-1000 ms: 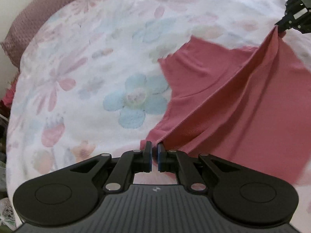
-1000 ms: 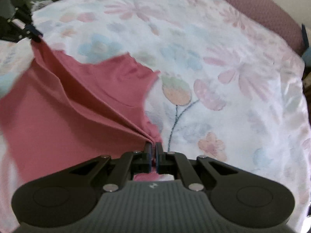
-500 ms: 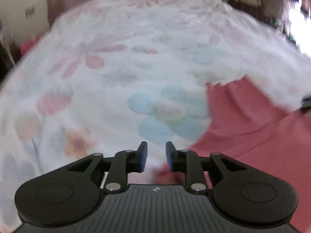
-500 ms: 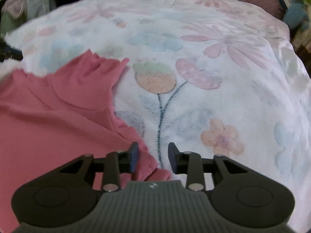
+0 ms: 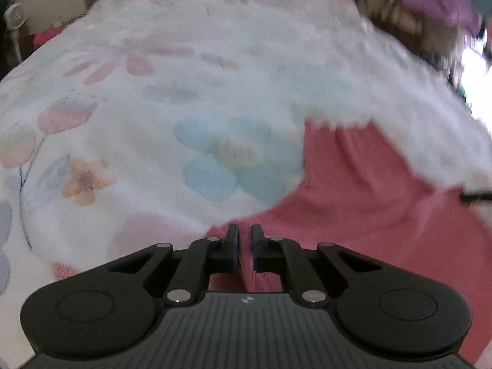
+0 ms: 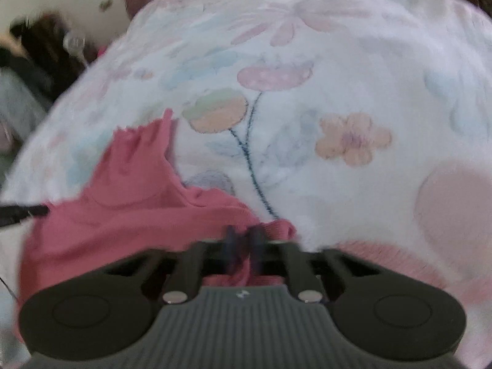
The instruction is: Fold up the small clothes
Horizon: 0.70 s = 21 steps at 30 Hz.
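Observation:
A small pink garment (image 5: 369,190) lies mostly flat on a white floral bedspread (image 5: 184,107). My left gripper (image 5: 243,236) is shut on the garment's near left edge, with a ribbed fold of pink cloth pinched between its pads. In the right wrist view, which is blurred, the same garment (image 6: 129,190) spreads to the left. My right gripper (image 6: 244,240) is shut on its near right edge, with cloth bunched between the fingers. Each view shows the other gripper only as a dark tip at the picture's side.
The bedspread (image 6: 338,92) extends far beyond the garment on all sides. A heap of blurred coloured things (image 5: 430,6) sits past the bed's far right corner, and a small fan (image 5: 13,18) stands at far left. Dark clutter (image 6: 37,49) lies beyond the bed's left edge.
Both grippers held the garment stretched and lifted, then opened and let it drop flat. Both have since rolled, sunk toward the bed and shut again on its near edge.

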{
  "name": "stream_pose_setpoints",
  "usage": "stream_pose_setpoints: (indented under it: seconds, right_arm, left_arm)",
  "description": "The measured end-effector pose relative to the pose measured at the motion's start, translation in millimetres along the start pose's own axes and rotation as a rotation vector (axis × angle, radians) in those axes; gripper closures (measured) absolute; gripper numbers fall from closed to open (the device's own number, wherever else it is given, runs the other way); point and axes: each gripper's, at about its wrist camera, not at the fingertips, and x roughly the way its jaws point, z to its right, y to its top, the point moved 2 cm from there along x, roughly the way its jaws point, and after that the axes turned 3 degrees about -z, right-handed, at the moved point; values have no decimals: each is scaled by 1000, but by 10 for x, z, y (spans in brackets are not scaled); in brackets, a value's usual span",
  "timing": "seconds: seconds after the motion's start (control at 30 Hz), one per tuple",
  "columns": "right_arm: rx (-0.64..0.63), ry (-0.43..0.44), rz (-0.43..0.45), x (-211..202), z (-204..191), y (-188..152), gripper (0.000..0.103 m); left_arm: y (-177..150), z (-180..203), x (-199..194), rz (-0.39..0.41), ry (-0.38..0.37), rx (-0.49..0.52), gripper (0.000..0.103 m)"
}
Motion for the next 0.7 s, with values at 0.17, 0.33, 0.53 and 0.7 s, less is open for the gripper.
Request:
stream_pose_setpoints:
  seconds: [0.17, 0.33, 0.53, 0.7]
  right_arm:
    - [0, -19, 109, -164, 13, -22, 103]
    - [42, -28, 86, -18, 128, -44, 103]
    - [-55, -56, 113, -41, 31, 17, 80]
    - [-90, -10, 94, 51, -119, 335, 76]
  left_arm:
    - [-8, -141, -118, 86, 17, -71, 96]
    - [-40, -169, 72, 33, 49, -99, 93]
    - [54, -149, 82, 46, 116, -60, 61]
    - [376, 78, 177, 40, 42, 48, 61]
